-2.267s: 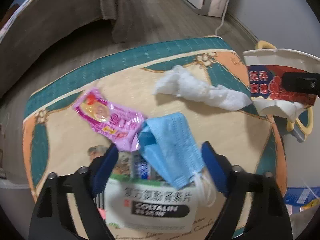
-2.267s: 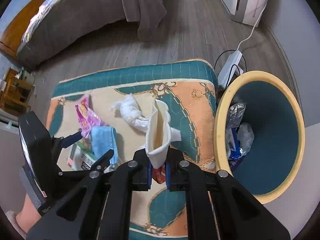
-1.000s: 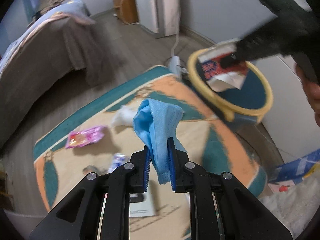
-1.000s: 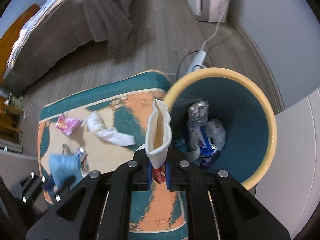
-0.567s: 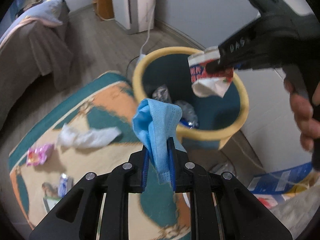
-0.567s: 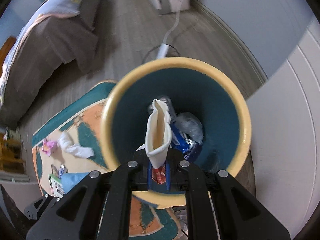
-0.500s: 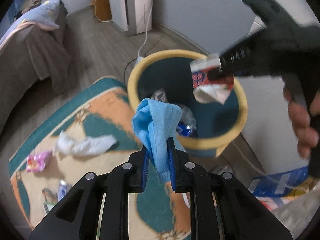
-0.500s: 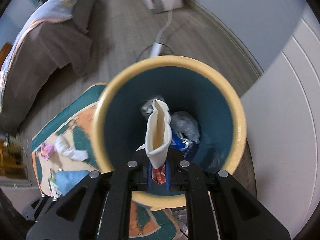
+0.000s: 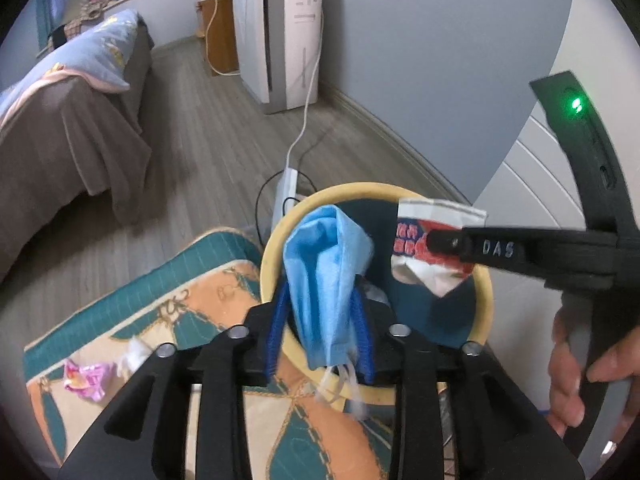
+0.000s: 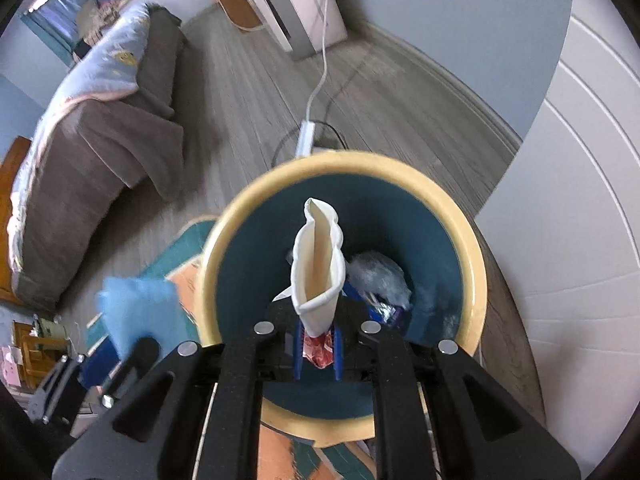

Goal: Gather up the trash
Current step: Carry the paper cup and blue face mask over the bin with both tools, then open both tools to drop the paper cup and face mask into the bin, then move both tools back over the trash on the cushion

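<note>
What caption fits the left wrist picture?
Left gripper, jaws just opening, lets a blue face mask go over the yellow-rimmed bin.

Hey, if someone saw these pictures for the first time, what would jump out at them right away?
Probably the blue face mask between the left gripper's jaws, which have just been opening, at the near rim of the yellow-rimmed teal trash bin. Next, the flattened paper cup pinched in the right gripper, right over the bin's mouth. Behind them, a pink wrapper lies on the patterned rug.
</note>
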Demonstrator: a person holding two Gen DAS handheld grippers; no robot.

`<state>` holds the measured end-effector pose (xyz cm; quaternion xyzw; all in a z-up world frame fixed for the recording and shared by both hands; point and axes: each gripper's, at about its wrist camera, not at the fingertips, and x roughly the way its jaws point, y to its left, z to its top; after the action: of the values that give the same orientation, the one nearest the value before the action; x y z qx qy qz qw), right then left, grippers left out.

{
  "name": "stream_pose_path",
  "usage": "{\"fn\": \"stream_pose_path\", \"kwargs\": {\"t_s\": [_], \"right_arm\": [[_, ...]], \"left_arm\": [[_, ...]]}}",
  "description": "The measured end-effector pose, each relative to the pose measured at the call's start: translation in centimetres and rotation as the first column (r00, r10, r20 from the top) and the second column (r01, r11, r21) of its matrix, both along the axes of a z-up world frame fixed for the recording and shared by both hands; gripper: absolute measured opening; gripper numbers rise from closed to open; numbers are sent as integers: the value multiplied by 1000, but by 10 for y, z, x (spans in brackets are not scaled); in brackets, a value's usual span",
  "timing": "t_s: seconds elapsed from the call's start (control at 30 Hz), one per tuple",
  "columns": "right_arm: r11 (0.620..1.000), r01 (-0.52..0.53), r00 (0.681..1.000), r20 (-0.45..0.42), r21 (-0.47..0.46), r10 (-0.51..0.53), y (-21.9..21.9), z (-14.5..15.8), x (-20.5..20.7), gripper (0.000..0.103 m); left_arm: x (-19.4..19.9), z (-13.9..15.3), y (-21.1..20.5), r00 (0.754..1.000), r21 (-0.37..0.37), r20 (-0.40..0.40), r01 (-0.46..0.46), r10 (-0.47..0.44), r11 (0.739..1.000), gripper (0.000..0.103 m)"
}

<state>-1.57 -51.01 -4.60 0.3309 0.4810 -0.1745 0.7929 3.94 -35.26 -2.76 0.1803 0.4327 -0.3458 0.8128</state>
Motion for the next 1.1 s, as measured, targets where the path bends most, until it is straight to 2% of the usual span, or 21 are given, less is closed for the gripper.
{"fn": "stream_pose_path", "kwargs": {"t_s": [0.03,0.07,0.13,0.23,0.33,0.37,0.47,0.63,0.73,0.83,0.97,1.1], "right_arm": [[1000,-2,1000,2,-4,2,0,1,0,17],[1000,-3,1000,-3,-12,3,2,1,1,27],[1000,-10,1000,-12,-15,9,3,0,1,42],[999,-26,999,-26,-32,25,8,-1,4,51],[997,-47,998,-39,-55,45,16,1,7,78],[996,-56,998,-43,-66,53,19,3,8,82],[991,-93,994,-63,-92,87,32,5,14,88],[988,-104,993,-70,-114,97,50,11,22,90],[983,-117,993,-50,-138,111,67,20,30,95],[971,-175,984,-42,-162,171,91,26,41,97],[932,-291,957,-64,-218,284,128,29,52,97],[891,-379,924,-61,-251,376,162,24,61,97]], "left_arm": [[0,-1,3,1000,5,10,-8,7,1000,54],[-1,-2,6,1000,8,19,-13,13,1000,63],[0,-3,14,999,12,26,-27,27,1000,67],[2,-3,26,999,13,13,-49,49,999,70],[3,2,42,998,6,18,-68,67,998,79],[4,4,48,997,3,18,-73,73,997,79],[5,12,70,996,-5,16,-90,91,996,81],[8,34,116,991,-10,45,-125,126,992,85],[17,47,151,981,-5,74,-180,180,984,87],[23,54,182,967,-11,110,-228,228,974,90],[29,44,232,935,-20,137,-328,328,944,92],[51,28,267,900,21,91,-429,425,903,91]]}}
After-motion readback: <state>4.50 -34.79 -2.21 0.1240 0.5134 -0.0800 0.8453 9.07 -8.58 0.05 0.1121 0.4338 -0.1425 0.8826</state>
